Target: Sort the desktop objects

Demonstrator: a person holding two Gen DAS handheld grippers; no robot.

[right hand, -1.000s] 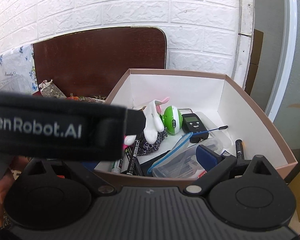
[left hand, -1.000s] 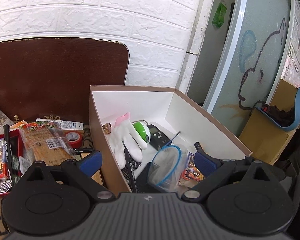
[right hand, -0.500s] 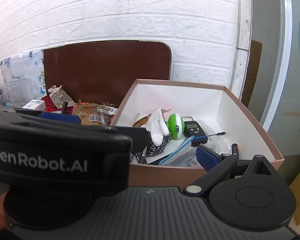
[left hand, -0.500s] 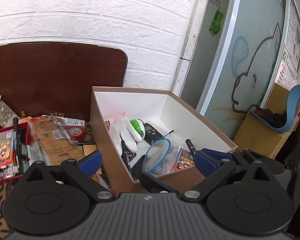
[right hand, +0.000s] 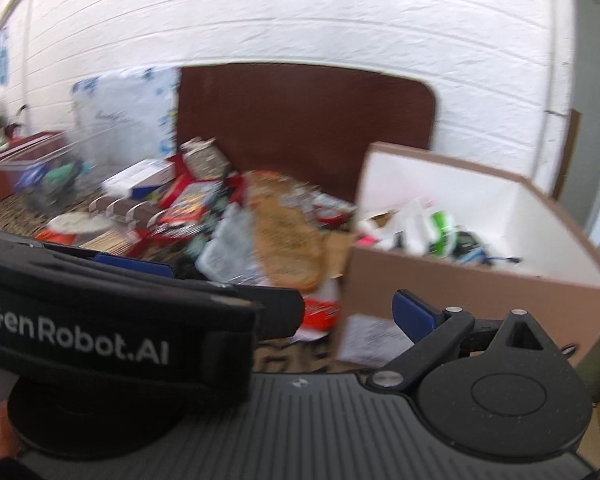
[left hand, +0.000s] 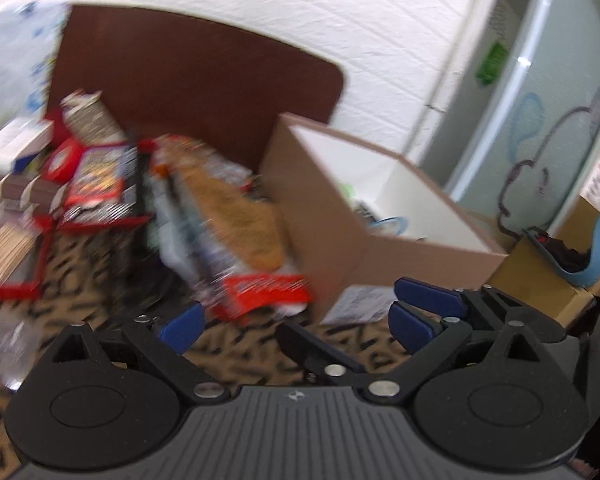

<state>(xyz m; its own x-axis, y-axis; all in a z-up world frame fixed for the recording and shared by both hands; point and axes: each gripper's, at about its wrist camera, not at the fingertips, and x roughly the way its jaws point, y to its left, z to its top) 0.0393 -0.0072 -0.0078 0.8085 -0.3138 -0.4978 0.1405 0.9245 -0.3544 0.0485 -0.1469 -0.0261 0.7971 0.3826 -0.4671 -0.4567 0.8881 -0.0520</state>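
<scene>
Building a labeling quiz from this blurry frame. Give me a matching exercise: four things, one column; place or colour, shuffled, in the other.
Things:
1. box
2. snack bag
3. board
4. left gripper

Descriptions:
A. dark brown, against the brick wall
B. open, empty, over the patterned cloth
C. tan outside, white inside, at the right
D. lying just left of the box, red-ended

Pairs: 1-C, 2-D, 3-A, 4-B
</scene>
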